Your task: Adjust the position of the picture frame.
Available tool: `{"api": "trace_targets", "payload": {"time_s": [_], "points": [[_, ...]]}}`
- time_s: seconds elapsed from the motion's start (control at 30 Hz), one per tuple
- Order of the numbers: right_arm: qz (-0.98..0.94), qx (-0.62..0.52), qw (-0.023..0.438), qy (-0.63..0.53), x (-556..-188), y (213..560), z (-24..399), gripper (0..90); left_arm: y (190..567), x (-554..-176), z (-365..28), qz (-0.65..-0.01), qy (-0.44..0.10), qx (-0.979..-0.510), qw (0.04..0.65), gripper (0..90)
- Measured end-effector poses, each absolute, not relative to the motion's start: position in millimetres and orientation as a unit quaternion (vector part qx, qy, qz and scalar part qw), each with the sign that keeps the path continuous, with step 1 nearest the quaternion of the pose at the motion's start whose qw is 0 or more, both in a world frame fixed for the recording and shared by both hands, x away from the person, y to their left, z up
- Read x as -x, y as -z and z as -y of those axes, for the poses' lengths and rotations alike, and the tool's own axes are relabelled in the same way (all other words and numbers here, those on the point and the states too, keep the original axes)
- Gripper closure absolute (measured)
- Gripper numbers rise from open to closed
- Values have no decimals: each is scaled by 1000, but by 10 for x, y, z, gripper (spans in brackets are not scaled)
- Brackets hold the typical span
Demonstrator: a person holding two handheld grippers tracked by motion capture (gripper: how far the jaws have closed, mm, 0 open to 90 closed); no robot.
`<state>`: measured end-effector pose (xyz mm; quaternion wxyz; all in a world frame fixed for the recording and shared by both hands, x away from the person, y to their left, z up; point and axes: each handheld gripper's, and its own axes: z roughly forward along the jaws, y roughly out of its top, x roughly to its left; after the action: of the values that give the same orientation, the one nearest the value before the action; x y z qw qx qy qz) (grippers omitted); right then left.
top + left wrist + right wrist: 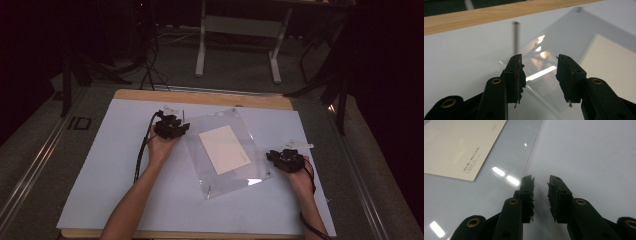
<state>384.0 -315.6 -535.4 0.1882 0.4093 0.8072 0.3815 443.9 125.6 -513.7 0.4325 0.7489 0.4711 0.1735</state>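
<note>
Plastic, a clear rectangular sheet (227, 152) over a cream card (224, 149), lies mid-table between my grippers, long axis far-left to near-right; left gripper (539, 75) released at its far-left edge, right gripper (541, 197) unclenched beside its right edge.

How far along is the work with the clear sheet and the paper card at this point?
Looks done: the paper card lies flat under or inside the clear acrylic sheet, which has a standoff pin at a corner. In hand: nothing; the left gripper is open at the sheet's corner and the right gripper is open at its edge. What is left cannot be told.
</note>
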Motion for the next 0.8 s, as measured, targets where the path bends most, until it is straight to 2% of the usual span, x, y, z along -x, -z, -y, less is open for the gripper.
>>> {"api": "trace_targets", "payload": {"time_s": [0.03, 0.3, 0.4, 0.8], "points": [[-807, -409, 188, -381, -3840, 5354, 3156, 731, 5137, -4439, -1256, -471, -174, -749, 433, 549], [-808, -407, 189, -383, -3819, 5341, 3132, 724, 5026, -3643, -1178, -404, -143, -760, 489, 530], [-807, -408, 188, -384, -3820, 5343, 3143, 723, 5025, -3414, -1104, -371, -149, -782, 479, 527], [-808, -407, 187, -383, -3817, 5348, 3126, 720, 5180, -2955, -992, -319, -108, -817, 469, 518]]}}
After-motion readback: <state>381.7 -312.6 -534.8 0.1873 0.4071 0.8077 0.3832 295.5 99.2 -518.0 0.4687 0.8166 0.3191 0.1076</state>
